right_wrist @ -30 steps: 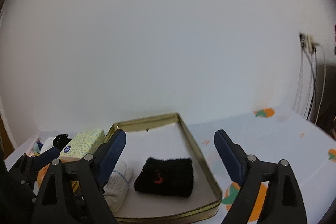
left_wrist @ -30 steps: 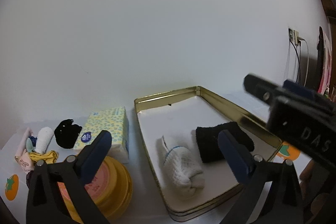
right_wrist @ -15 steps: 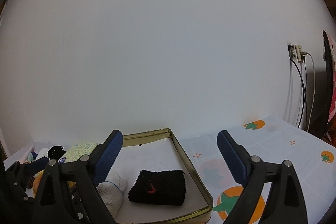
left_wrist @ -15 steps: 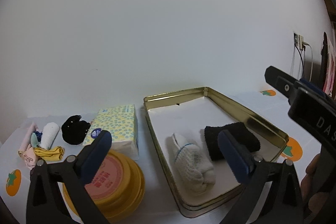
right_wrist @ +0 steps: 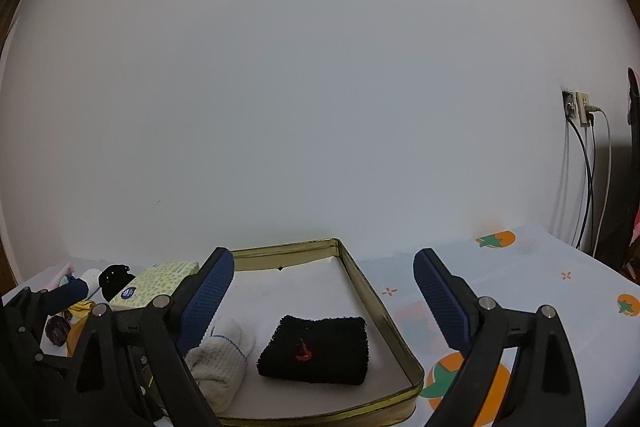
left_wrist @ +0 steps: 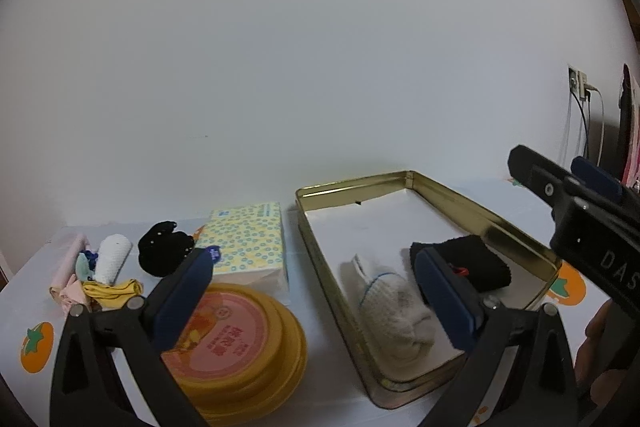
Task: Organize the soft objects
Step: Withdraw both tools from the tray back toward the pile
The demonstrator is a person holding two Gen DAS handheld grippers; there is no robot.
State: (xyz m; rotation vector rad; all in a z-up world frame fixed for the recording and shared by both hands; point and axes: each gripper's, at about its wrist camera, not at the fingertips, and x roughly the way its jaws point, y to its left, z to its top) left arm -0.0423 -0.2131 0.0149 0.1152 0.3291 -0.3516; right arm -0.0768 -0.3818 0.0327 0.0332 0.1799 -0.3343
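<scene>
Plain white wall behind, and a white tablecloth (right_wrist: pixel 500 279) with little orange fruit prints covers the table. Sitting on it is a shallow gold metal tin (left_wrist: pixel 472 211), and inside are a rolled white knit sock (left_wrist: pixel 396 311) and a folded black terry wristband with a red mark (right_wrist: pixel 316 351), side by side but not touching.

Both grippers are empty. The left gripper (left_wrist: pixel 316 291) has its blue-padded fingers spread wide with nothing between them, and the right gripper (right_wrist: pixel 324 303) has just been opening its jaws, also with nothing between them.

The rest of the soft stuff is off to the left of the tin: a black knit bundle (left_wrist: pixel 164 251), a white rolled sock (left_wrist: pixel 112 257), a yellow scrunched cloth (left_wrist: pixel 114 289) and some pink fabric (left_wrist: pixel 68 275), all bunched close together.

My worry is that pile. It's so tangled that pinching one piece could drag a neighbour along or knock it off the near table edge. Also the stack of yellow round lids (left_wrist: pixel 244 339) and the dotted tissue pack (left_wrist: pixel 248 239) sit between pile and tin, so a low carry could snag on them or clip the tin's rim.
</scene>
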